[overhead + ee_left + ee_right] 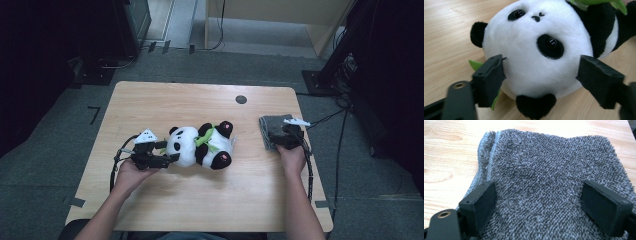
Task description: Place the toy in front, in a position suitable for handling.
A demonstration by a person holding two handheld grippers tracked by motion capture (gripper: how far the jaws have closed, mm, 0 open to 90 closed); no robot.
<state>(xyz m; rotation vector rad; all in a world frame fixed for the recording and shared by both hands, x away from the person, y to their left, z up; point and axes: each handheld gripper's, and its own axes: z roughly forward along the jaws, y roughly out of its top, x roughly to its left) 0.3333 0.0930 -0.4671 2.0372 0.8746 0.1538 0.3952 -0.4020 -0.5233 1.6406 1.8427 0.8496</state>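
A black-and-white plush panda (200, 145) with a green scarf lies on its back in the middle of the wooden table (200, 200), head to the left. My left gripper (170, 159) points at it from the left. In the left gripper view the panda's round white head (531, 50) sits between the wide-apart jaws of the left gripper (541, 62), which rest at the fur without squeezing it. A folded grey fluffy towel (272, 127) lies at the right. My right gripper (287, 135) hovers low over its near edge. Its jaws (539, 187) stand open above the towel (544, 170).
A dark round cable hole (241, 99) sits in the table's far middle. Bare wood spreads in front of the panda and along the far edge. Cables trail from both grippers toward the near side. Dark equipment and stands surround the table on the floor.
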